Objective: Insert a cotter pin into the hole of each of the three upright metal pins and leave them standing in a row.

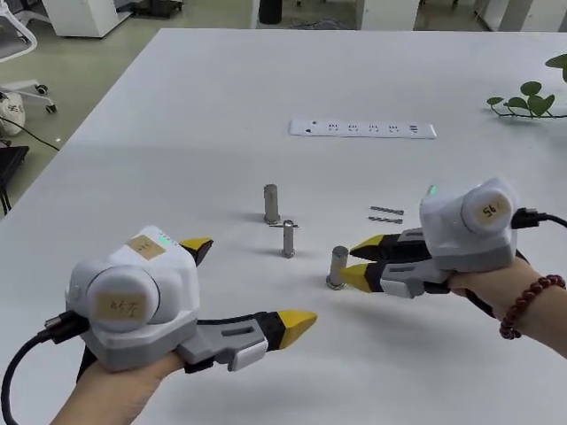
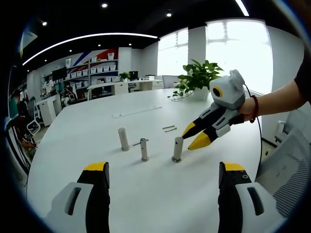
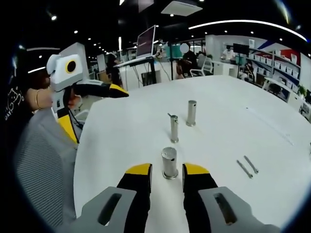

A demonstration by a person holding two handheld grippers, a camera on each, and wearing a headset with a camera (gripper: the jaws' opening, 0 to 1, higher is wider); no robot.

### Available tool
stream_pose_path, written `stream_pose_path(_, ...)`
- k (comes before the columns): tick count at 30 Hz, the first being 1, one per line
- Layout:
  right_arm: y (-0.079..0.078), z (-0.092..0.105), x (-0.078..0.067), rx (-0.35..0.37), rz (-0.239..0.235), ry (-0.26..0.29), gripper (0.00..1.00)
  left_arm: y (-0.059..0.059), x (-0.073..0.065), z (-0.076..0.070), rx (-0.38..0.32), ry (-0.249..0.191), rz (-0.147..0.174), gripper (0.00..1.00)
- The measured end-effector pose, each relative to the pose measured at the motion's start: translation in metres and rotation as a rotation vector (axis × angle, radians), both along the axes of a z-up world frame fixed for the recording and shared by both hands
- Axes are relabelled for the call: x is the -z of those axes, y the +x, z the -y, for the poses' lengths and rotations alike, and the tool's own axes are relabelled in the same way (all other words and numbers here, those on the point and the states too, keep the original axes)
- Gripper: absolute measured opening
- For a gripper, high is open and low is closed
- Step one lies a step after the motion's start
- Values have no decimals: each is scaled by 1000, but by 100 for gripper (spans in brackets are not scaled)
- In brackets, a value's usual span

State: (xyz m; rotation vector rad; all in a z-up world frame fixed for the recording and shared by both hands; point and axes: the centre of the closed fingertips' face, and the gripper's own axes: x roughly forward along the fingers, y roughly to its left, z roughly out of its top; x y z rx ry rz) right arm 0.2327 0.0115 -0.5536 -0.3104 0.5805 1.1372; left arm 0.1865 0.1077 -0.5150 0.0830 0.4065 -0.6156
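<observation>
Three upright metal pins stand in a slanted row on the white table: the far pin [image 1: 271,204], the middle pin [image 1: 288,239] and the near pin [image 1: 337,267]. A cotter pin [image 1: 283,225] sticks through the middle pin's top. Two loose cotter pins [image 1: 385,215] lie to the right. My right gripper [image 1: 361,260] is open, its yellow tips just right of the near pin [image 3: 169,162], which stands just ahead of the narrow gap between the jaws. My left gripper [image 1: 248,283] hangs wide open and empty at the front left, well short of the row [image 2: 144,149].
A white power strip [image 1: 363,129] lies beyond the pins. A potted plant [image 1: 527,102] sits at the far right edge. Bare tabletop [image 1: 177,133] surrounds the row. Office chairs and desks stand past the table's left edge.
</observation>
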Motion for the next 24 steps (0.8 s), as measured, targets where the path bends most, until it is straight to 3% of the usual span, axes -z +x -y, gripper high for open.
stream_pose_path(12, 24, 32, -7, 30, -2, -78, 21, -2, 0, 4, 6, 2, 7, 93)
stream_pose_path(24, 70, 61, -2, 84, -15, -189, 18, 2, 3, 5, 14, 5, 5, 96)
